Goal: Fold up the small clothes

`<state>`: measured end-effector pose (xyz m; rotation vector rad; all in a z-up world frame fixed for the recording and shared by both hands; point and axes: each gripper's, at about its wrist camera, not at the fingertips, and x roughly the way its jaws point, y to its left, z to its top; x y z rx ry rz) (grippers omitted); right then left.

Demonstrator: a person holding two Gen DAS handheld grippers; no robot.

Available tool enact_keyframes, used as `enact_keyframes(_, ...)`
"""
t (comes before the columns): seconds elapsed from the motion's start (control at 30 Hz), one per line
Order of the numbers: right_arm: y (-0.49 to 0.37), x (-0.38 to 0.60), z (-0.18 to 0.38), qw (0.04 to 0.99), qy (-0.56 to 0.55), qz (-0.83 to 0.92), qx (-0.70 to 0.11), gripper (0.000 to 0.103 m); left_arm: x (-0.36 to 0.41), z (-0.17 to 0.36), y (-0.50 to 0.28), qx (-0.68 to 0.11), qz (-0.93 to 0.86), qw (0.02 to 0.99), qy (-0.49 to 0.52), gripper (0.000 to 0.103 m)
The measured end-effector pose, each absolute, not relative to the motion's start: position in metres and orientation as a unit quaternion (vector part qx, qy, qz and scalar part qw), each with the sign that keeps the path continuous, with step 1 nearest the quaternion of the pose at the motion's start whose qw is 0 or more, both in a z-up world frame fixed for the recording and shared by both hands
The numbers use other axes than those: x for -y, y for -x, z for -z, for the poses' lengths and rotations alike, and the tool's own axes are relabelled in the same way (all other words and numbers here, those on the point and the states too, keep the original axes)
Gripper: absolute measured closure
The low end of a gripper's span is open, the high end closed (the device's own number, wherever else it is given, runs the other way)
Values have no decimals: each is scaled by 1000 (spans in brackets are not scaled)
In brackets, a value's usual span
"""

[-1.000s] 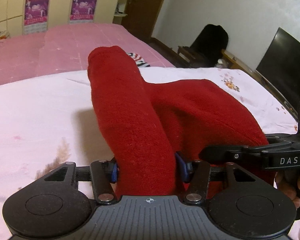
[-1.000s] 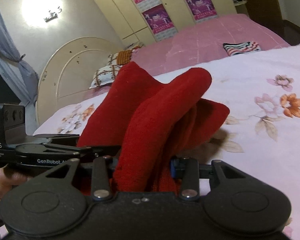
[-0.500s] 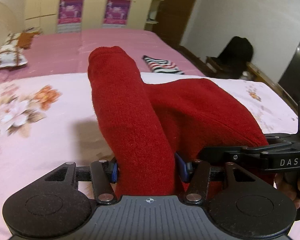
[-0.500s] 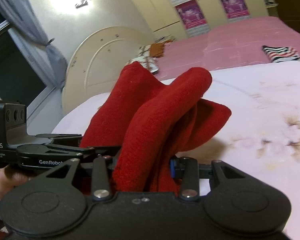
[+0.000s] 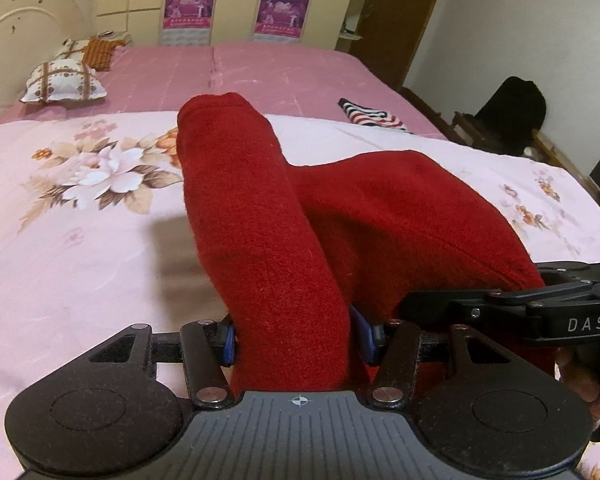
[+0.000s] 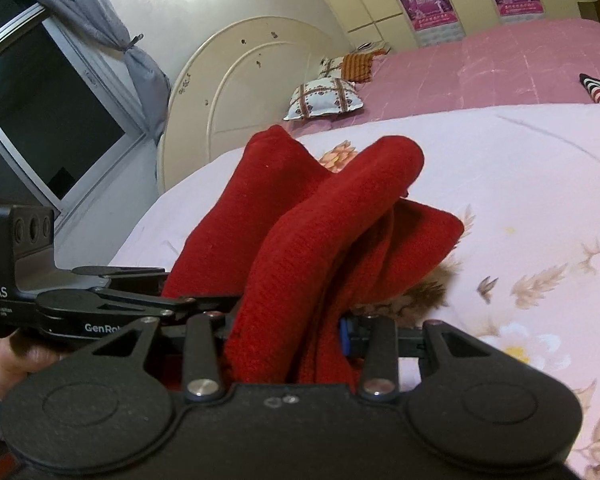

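A thick red knitted garment [image 5: 284,240] hangs bunched above the flowered bedspread [image 5: 80,216], held up by both grippers. My left gripper [image 5: 296,338] is shut on a rolled fold of it, blue pads pressing both sides. The right gripper [image 5: 500,308] enters the left wrist view from the right, clamped on the same cloth. In the right wrist view the red garment [image 6: 320,248] rises in two humps from my right gripper [image 6: 284,336], which is shut on it. The left gripper [image 6: 112,300] shows at that view's left edge, held by a hand.
A folded striped cloth [image 5: 374,116] lies on the pink sheet [image 5: 260,72] farther back. Pillows [image 5: 62,82] sit by the cream headboard [image 6: 236,92]. A window with a grey curtain [image 6: 92,32] is at the left; a dark chair [image 5: 508,116] stands right of the bed.
Both grippers have swung leftwards together with the red garment still clamped. The headboard, pillows and window have come into view; the grip on the cloth looks the same.
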<state>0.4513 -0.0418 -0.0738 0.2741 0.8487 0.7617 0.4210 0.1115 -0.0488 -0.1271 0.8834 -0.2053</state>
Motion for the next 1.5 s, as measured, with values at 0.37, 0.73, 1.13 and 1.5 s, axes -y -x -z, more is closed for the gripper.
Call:
enact_keyframes(0.37,-468,33,117,820,-144,-336,-440,61,-144,92,-428,-445,62,891,70,30)
enact_keyframes(0.73,-457,76,98,855,-134,-303,-399,55,-177,73,-385,-368,13,924,102,8)
enact_keyframes(1.13,-456,46,101,883,-8,-272,-383,79,-130,94,-410,-388,66,919,34,34)
enact_keyframes(1.5,-407,34,76,875,25,-340,-344,78,-145,77,-370,-369,41,926,70,33)
